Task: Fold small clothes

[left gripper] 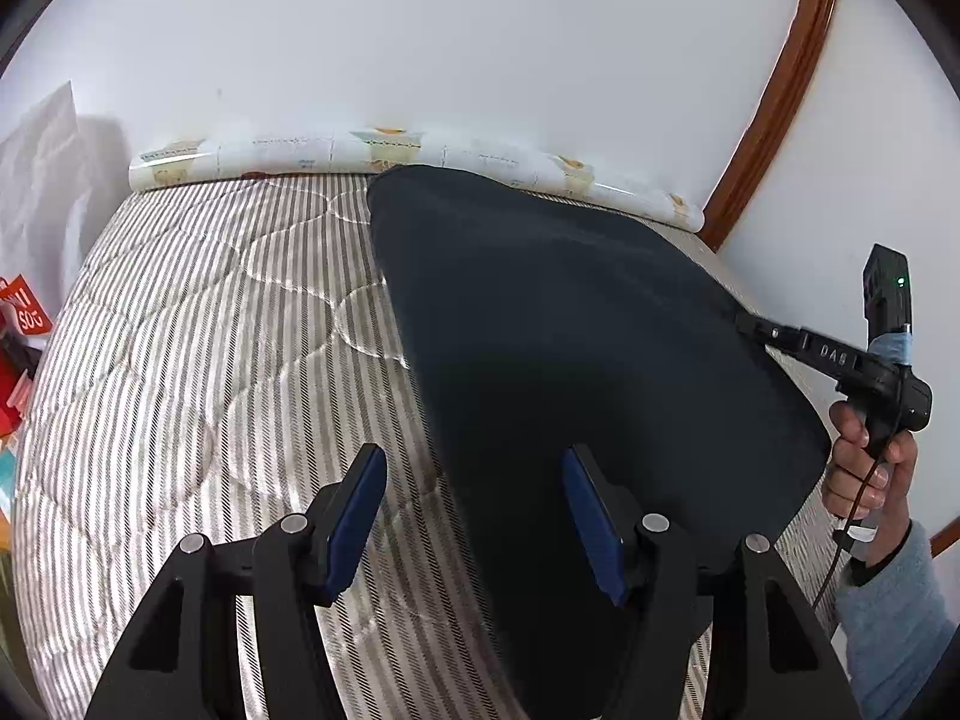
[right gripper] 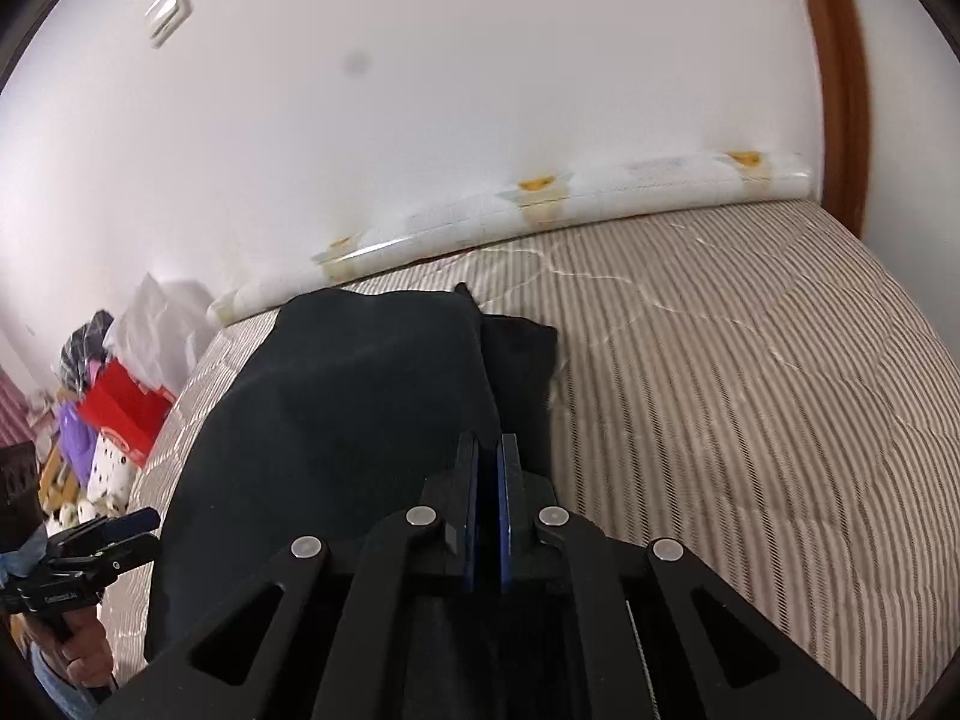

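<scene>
A dark garment [left gripper: 570, 330] of soft, matte cloth lies on the bed [left gripper: 210, 330]. It looks almost black, with a smooth surface and a rounded outline in the left wrist view. The bed cover is a quilt with thin grey and cream stripes and curved stitched lines, a little shiny where the light falls.

The right gripper [right gripper: 487, 468] has its jaws clenched on the near edge of the garment; the two blue pads [right gripper: 510, 480] stand almost together with the cloth between them, and the fabric rises from the bed towards them in a taut fold. In the left wrist view the same gripper [left gripper: 747, 321] bites the right-hand border of the cloth, and the right hand [left gripper: 870, 462] holds its handle, in a light blue fleecy sleeve [left gripper: 900, 618].

The left gripper [left gripper: 474, 510] hovers with its jaws released, wide apart, above the left border of the garment (no cloth is between the pads).

A long roll [left gripper: 420, 150] of glossy printed sheet lies along the far edge of the bed, against the white wall [left gripper: 480, 30]. Left of the garment the striped quilt is wide and free. Beyond the left side of the bed there is a heap of bags and toys [right gripper: 108, 420].
</scene>
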The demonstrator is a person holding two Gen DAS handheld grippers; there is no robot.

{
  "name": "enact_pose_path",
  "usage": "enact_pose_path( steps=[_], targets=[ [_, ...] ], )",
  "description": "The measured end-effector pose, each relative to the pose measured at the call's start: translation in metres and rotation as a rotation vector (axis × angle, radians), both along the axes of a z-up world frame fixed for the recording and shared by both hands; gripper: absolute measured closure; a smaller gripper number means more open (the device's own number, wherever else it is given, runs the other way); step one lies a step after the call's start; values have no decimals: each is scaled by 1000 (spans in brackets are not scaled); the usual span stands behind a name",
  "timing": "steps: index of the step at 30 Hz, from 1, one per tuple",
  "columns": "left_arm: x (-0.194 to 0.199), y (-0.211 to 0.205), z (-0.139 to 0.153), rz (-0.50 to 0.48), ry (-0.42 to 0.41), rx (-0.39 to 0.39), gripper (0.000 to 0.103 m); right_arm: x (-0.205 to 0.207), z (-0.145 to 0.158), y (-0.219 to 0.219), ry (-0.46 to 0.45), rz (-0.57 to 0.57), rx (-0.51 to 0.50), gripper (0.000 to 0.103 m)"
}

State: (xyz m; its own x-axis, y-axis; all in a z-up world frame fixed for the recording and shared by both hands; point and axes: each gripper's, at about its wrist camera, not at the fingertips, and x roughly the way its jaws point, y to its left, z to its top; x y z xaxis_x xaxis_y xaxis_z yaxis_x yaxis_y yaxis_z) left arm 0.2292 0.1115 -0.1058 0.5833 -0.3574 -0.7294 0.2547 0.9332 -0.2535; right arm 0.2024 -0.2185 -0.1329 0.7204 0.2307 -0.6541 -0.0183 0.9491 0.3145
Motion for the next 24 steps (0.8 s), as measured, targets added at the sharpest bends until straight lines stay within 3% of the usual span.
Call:
enact_pose_path(
  steps=[3, 5, 10, 14, 17, 20, 21, 23, 24],
  targets=[
    [2, 3, 3, 7, -6, 0, 45, 3, -1, 8, 51, 19, -82, 97],
    [6, 3, 4, 13, -7, 8, 45, 1, 9, 11, 38, 4, -123, 96],
    [21, 1, 11, 38, -6, 43, 45, 28, 33, 22, 29, 17, -155, 68],
    [35, -1, 18, 42, -14, 44, 44, 67, 32, 37, 61, 44, -194, 66],
    [45, -5, 16, 28, -12, 52, 43, 96, 20, 41, 132, 56, -165, 61],
    [54, -9, 8, 15, 7, 59, 43, 123, -1, 42, 226, 51, -116, 65],
    [56, -9, 5, 14, 8, 61, 43, 128, -5, 43, 237, 67, -107, 94],
    [56, -7, 3, 21, 2, 46, 43, 129, 0, 43, 194, 125, -117, 96],
    [56, -5, 3, 20, 3, 38, 43, 121, 11, 37, 109, 121, -129, 96]
  ],
)
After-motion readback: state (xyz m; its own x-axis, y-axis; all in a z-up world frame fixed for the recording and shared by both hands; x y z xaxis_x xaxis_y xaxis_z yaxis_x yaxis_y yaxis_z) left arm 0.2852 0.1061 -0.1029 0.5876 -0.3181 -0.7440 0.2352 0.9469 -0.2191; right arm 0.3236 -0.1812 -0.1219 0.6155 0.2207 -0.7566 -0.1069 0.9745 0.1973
